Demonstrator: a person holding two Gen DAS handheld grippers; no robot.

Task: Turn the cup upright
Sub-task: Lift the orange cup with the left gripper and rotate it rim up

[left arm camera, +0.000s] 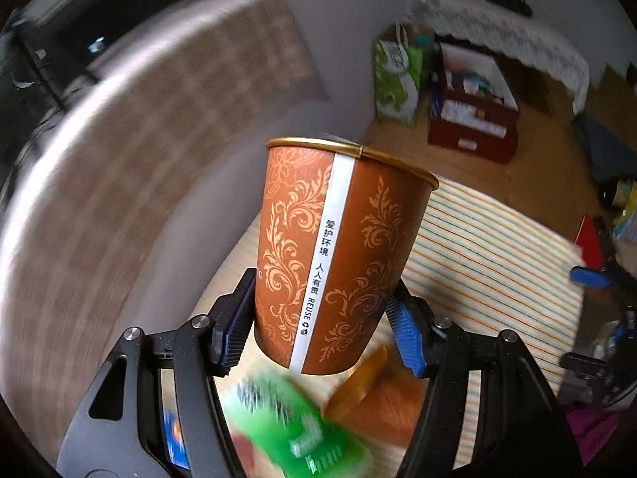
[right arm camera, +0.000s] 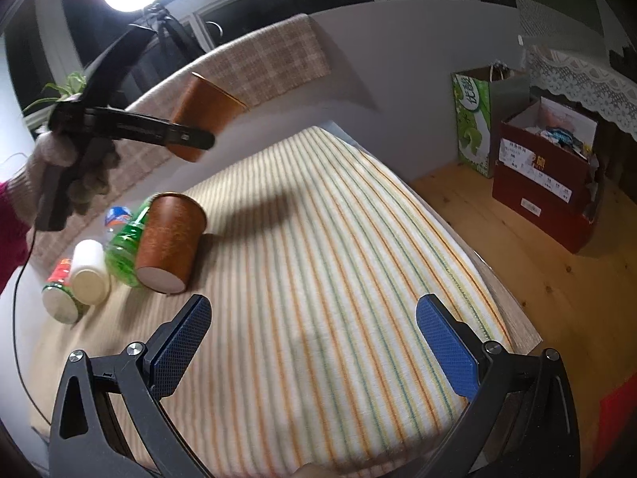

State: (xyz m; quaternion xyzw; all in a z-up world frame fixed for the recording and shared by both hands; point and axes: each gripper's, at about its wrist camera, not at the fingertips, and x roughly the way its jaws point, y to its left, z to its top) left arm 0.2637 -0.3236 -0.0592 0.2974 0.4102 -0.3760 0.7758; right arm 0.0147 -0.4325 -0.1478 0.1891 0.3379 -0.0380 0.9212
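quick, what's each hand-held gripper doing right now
Left hand-held gripper: closed on a brown paper cup, held in the air above the striped cloth.
Right hand-held gripper: open, holding nothing.

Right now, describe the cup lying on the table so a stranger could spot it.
On the striped cloth, look to its left edge beside the green bottle. The brown paper cup lies on its side, pale base showing; its twin is held in the air.

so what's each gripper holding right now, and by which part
The left gripper clamps a brown paper cup by its lower sidewall, near the base. The right gripper holds nothing.
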